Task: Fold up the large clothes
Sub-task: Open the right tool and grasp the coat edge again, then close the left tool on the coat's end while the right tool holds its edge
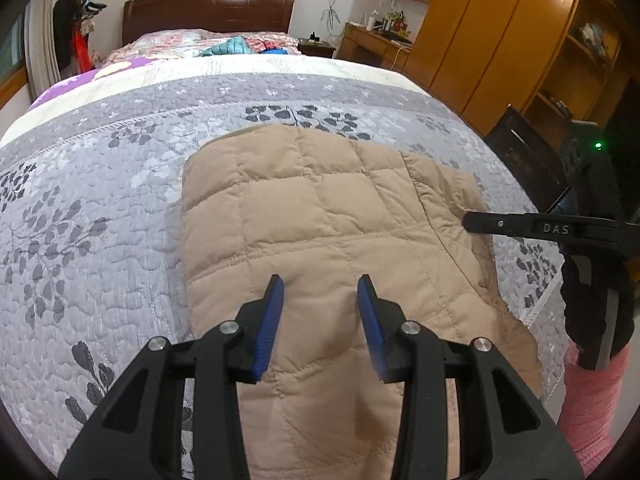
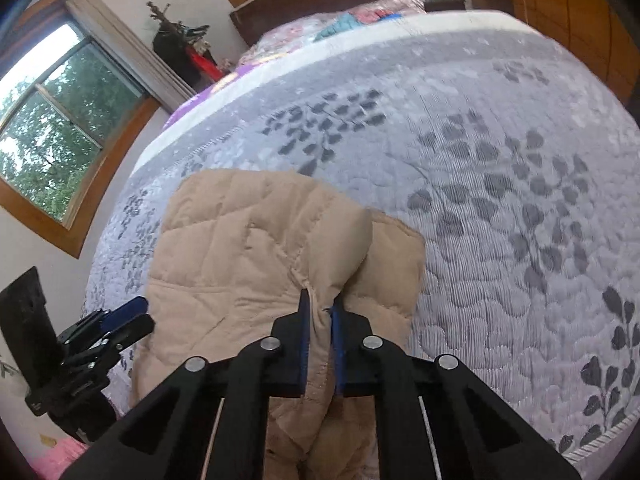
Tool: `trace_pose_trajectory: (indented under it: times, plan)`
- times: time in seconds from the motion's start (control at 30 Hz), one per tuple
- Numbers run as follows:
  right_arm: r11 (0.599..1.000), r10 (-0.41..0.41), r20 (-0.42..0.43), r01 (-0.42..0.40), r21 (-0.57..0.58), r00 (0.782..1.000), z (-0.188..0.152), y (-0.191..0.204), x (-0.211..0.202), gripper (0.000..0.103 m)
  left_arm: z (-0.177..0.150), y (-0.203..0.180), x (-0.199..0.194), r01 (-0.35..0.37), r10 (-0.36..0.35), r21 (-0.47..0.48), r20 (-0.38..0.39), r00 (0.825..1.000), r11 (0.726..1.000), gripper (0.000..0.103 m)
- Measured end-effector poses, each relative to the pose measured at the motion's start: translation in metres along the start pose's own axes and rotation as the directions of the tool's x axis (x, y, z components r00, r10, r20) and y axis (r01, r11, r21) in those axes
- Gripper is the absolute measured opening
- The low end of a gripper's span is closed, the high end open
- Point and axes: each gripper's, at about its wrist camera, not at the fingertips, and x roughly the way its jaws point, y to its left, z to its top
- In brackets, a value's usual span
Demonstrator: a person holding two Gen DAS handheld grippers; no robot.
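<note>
A tan quilted jacket (image 1: 320, 216) lies partly folded on the grey leaf-patterned bedspread (image 1: 100, 208). My left gripper (image 1: 320, 286) is open just above the jacket's near part, holding nothing. My right gripper (image 2: 320, 304) is shut on a fold of the jacket (image 2: 240, 240) and holds that fold raised over the rest. In the left wrist view the right gripper (image 1: 468, 220) reaches in from the right at the jacket's right edge. In the right wrist view the left gripper (image 2: 136, 312) shows at the lower left beside the jacket.
The bedspread (image 2: 500, 200) spreads wide around the jacket. Colourful bedding (image 1: 224, 46) and a dark headboard (image 1: 208, 12) lie at the far end. Wooden wardrobes (image 1: 492, 32) and a desk (image 1: 372, 40) stand at the right. A window (image 2: 52, 128) is at the left.
</note>
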Motion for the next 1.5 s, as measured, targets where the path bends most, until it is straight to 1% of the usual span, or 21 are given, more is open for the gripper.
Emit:
trace_pose_trajectory:
  times: [0.07,0.13,0.23,0.3,0.37,0.4,0.43,0.47,0.5,0.53,0.63,0.7,0.8,0.87,0.93,1.0,1.13,1.2,1.33,1.4,1.5]
  plan:
    - [1.0,-0.014,-0.012,0.014,0.003,1.0,-0.001,-0.004,0.009,0.01,-0.001,-0.001,0.005,-0.005,0.005,0.021,-0.005,1.0,1.0,0.037]
    - [1.0,-0.018,-0.03,0.018,0.01,0.999,-0.003,-0.007,0.019,0.01,-0.001,0.001,0.011,-0.006,0.006,0.02,-0.019,1.0,1.0,0.037]
    - [1.0,-0.022,-0.037,0.022,0.009,0.999,-0.004,-0.007,0.021,0.012,0.001,0.001,0.007,0.001,-0.001,0.019,-0.022,1.0,1.0,0.036]
    - [1.0,-0.031,-0.025,0.031,-0.001,0.999,-0.004,-0.005,0.015,0.014,0.004,0.005,-0.005,0.024,-0.024,-0.007,-0.015,1.0,1.0,0.035]
    - [0.999,-0.052,-0.006,0.052,-0.018,0.999,-0.006,-0.001,0.007,0.018,0.008,0.01,-0.024,0.047,-0.047,-0.03,0.017,0.999,0.998,0.034]
    - [0.997,-0.068,0.007,0.068,-0.026,0.998,-0.008,0.002,0.001,0.019,0.008,0.012,-0.033,0.065,-0.064,-0.037,0.029,0.997,0.997,0.034]
    - [0.996,-0.08,0.021,0.081,-0.034,0.997,-0.01,0.004,-0.006,0.021,0.008,0.015,-0.042,0.099,-0.097,-0.049,0.033,0.995,0.994,0.031]
    - [0.995,-0.088,0.03,0.089,-0.037,0.996,-0.011,0.006,-0.01,0.021,0.006,0.019,-0.049,0.141,-0.139,-0.066,0.028,0.99,0.988,0.029]
    - [0.993,-0.107,0.047,0.109,-0.04,0.993,-0.014,0.008,-0.019,0.021,0.004,0.02,-0.051,0.16,-0.158,-0.074,0.025,0.987,0.984,0.027]
    - [0.992,-0.118,0.058,0.12,-0.046,0.991,-0.016,0.01,-0.025,0.021,0.001,0.022,-0.054,0.18,-0.18,-0.085,0.015,0.984,0.98,0.023]
    - [0.983,-0.146,0.111,0.157,-0.1,0.983,-0.029,0.027,-0.047,0.021,-0.011,0.021,-0.05,0.203,-0.206,-0.098,-0.03,0.978,0.974,0.015]
    - [0.981,-0.095,0.111,0.112,-0.16,0.989,-0.043,0.042,-0.056,0.021,-0.021,0.019,-0.045,0.223,-0.23,-0.096,-0.065,0.971,0.97,0.01]
    - [0.973,-0.032,0.082,0.05,-0.227,0.996,-0.063,0.063,-0.06,0.021,-0.031,0.013,-0.046,0.235,-0.24,-0.076,-0.067,0.968,0.969,0.01]
    - [0.966,-0.032,0.071,0.049,-0.252,0.997,-0.075,0.07,-0.058,0.02,-0.035,0.009,-0.045,0.238,-0.242,-0.069,-0.063,0.968,0.969,0.01]
    - [0.964,-0.041,0.055,0.053,-0.259,0.998,-0.082,0.074,-0.051,0.02,-0.037,0.01,-0.037,0.227,-0.233,-0.082,-0.079,0.969,0.971,0.003]
    - [0.962,-0.07,0.044,0.079,-0.262,0.997,-0.088,0.074,-0.042,0.019,-0.039,0.015,-0.022,0.227,-0.238,-0.109,-0.11,0.965,0.968,0.0]
    - [0.969,-0.073,0.018,0.075,-0.235,0.997,-0.095,0.066,-0.026,0.016,-0.045,0.022,-0.001,0.234,-0.253,-0.138,-0.144,0.957,0.962,0.0]
    - [0.97,-0.083,0.009,0.083,-0.228,0.997,-0.099,0.062,-0.019,0.015,-0.047,0.021,0.003,0.225,-0.241,-0.117,-0.146,0.959,0.967,0.0]
    - [0.969,-0.102,-0.003,0.098,-0.228,0.995,-0.107,0.057,-0.002,0.014,-0.055,0.011,0.01,0.174,-0.178,-0.042,-0.14,0.974,0.984,0.0]
    - [0.968,-0.108,0.002,0.105,-0.23,0.994,-0.11,0.055,0.002,0.014,-0.057,0.008,0.015,0.159,-0.16,-0.022,-0.137,0.978,0.987,0.0]
    - [0.973,-0.088,0.01,0.088,-0.212,0.996,-0.114,0.05,0.007,0.014,-0.058,0.007,0.019,0.147,-0.147,-0.008,-0.131,0.98,0.989,0.001]
